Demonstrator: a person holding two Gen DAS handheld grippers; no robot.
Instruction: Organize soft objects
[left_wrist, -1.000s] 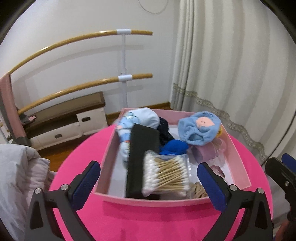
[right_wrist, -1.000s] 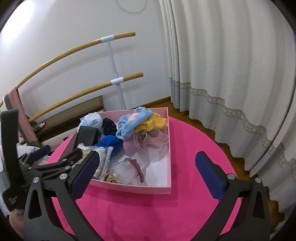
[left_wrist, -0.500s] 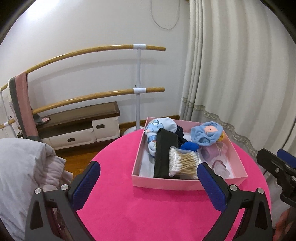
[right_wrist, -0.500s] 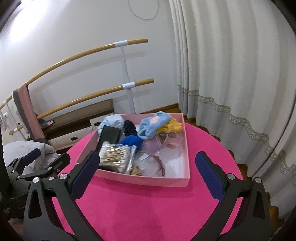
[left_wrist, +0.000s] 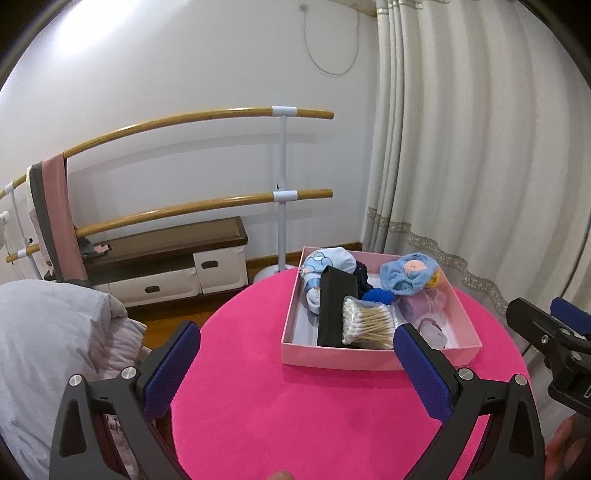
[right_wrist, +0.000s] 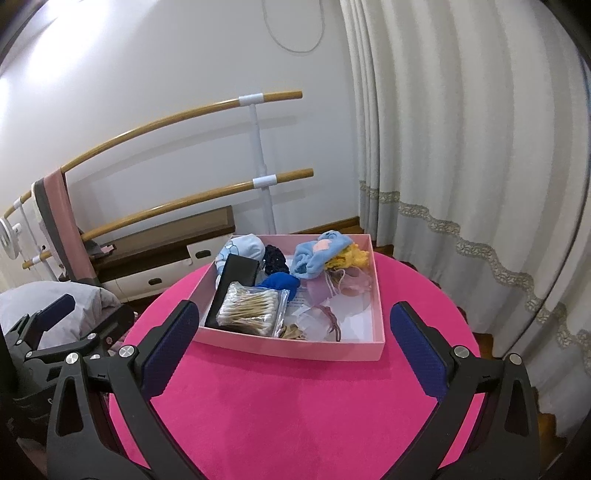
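While both grippers hang above the near half of the round pink table (left_wrist: 295, 413), nothing lies between their fingers. The left gripper (left_wrist: 297, 369) is spread wide and holds nothing; the right gripper (right_wrist: 291, 350) is spread just as wide, also with nothing in it.

A pale pink box (left_wrist: 369, 360) sits on the far right part of the table, its near wall facing the grippers and its far corner close to the table's edge by the curtain (left_wrist: 461, 166). Inside it, along the left side, a black case (left_wrist: 334, 306) lies lengthwise with a clear bag of cotton swabs (left_wrist: 369, 325) touching its right side. Behind them sit a light blue printed cloth bundle (left_wrist: 325, 262), a dark navy lace piece (right_wrist: 275, 256) and a royal blue cloth (left_wrist: 376, 295). A light blue plush headband (left_wrist: 408, 273) rests on a yellow knit piece (right_wrist: 351, 256) at the far right, with a sheer pink pouch (right_wrist: 351, 284) and hair ties (right_wrist: 332, 321) in front.

Bare pink tabletop stretches in front of the box and to its left. Off the table's left edge lies a grey quilt (left_wrist: 48, 339); a ballet barre (left_wrist: 221, 155) stands by the wall.

Compared with a second ago, both cameras sit farther back and higher: the box looks smaller and more of the table's front shows. The contents lie as before.
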